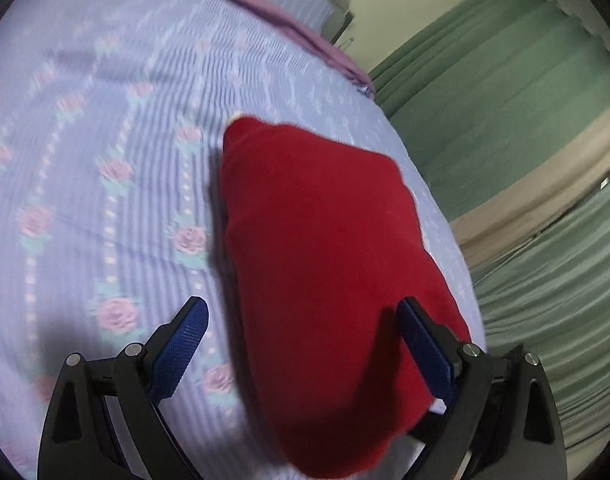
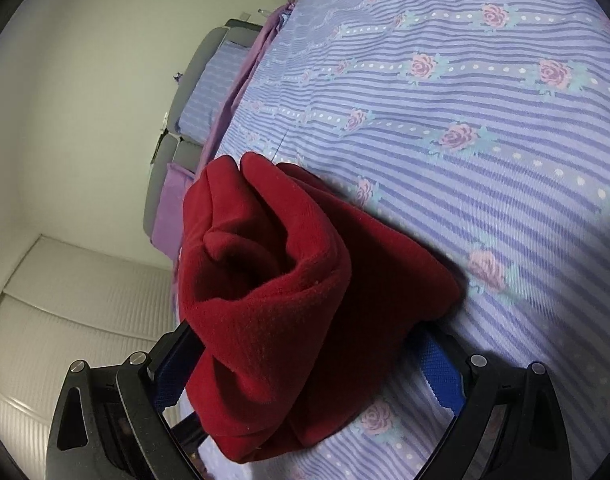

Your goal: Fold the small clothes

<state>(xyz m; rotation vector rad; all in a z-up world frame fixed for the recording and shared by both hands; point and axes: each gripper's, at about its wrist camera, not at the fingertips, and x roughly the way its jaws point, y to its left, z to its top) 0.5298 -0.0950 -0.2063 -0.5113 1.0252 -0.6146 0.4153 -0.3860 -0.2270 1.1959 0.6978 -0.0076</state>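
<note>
A small red fleece garment [image 1: 317, 240], folded into a long pad, lies on the striped, rose-patterned bed sheet [image 1: 105, 160] near the bed's right edge. My left gripper [image 1: 301, 304] is open wide above its near end; the cloth overlaps the right blue pad [image 1: 425, 348], while the left pad [image 1: 181, 344] is over bare sheet. In the right wrist view the same red garment [image 2: 273, 280] is bunched in thick folds between the spread fingers of my right gripper [image 2: 305, 344]. It hides both fingertips and rests on the left finger [image 2: 173, 360].
A purple blanket edge [image 1: 289, 20] runs along the far side of the bed. Green curtains [image 1: 485, 100] hang past the bed's right edge. The right wrist view shows the sheet [image 2: 465, 120], a pale wall [image 2: 85, 80] and a pillow against a grey headboard [image 2: 217, 68].
</note>
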